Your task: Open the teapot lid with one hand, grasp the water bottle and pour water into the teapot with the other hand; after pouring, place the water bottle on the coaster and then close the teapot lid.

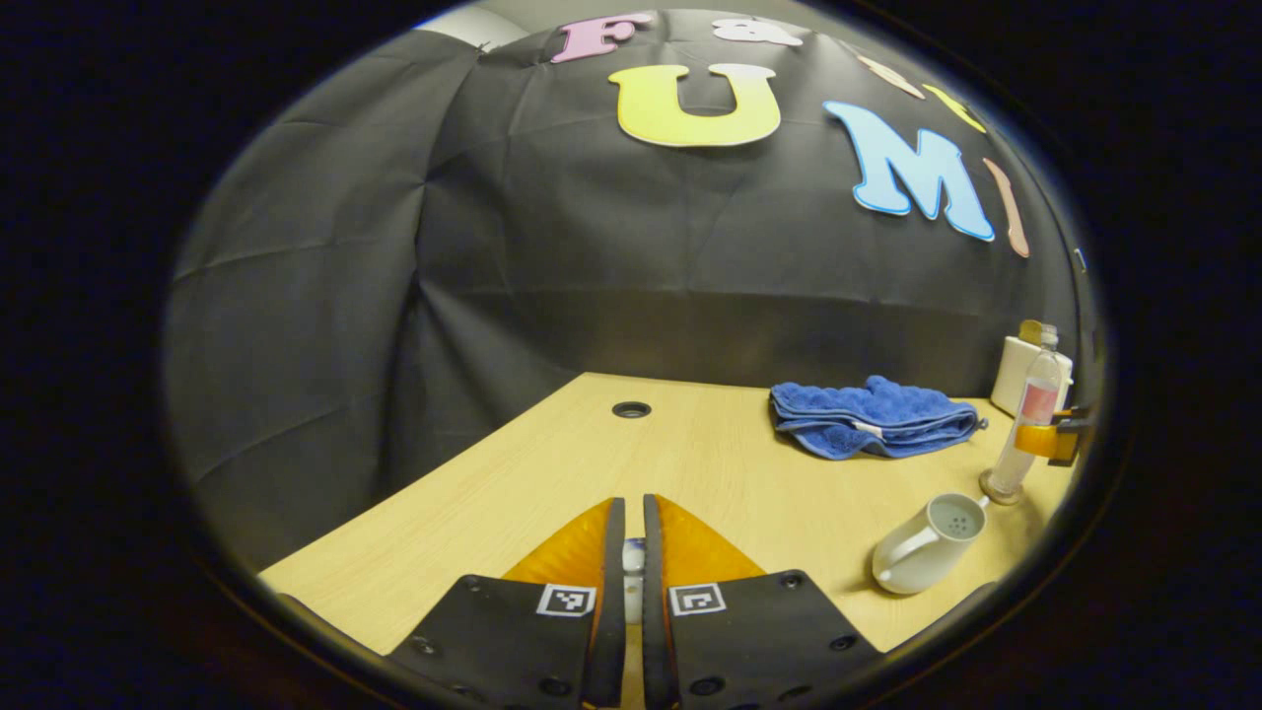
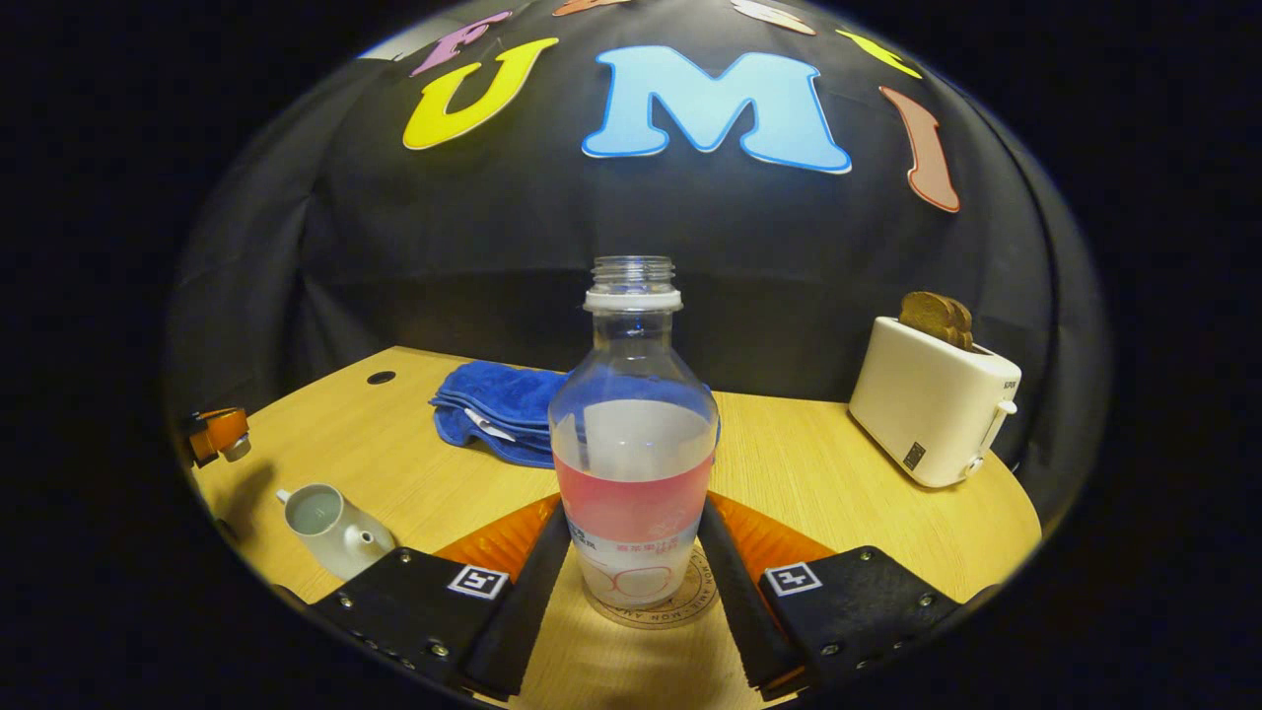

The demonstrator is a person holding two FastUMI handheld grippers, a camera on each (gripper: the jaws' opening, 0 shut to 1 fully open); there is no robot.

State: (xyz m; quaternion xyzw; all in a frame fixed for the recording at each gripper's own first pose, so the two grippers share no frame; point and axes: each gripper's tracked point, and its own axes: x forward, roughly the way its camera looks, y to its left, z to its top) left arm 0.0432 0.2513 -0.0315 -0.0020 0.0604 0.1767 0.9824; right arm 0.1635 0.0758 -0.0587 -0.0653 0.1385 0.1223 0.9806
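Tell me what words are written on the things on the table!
No text on the table reads clearly.
water bottle: print on its pink band, too small and blurred to read.
coaster: a ring of letters round its rim, partly hidden by the bottle, too small to read surely.
toaster: a small dark mark on its front, too small to read.
teapot: no words.
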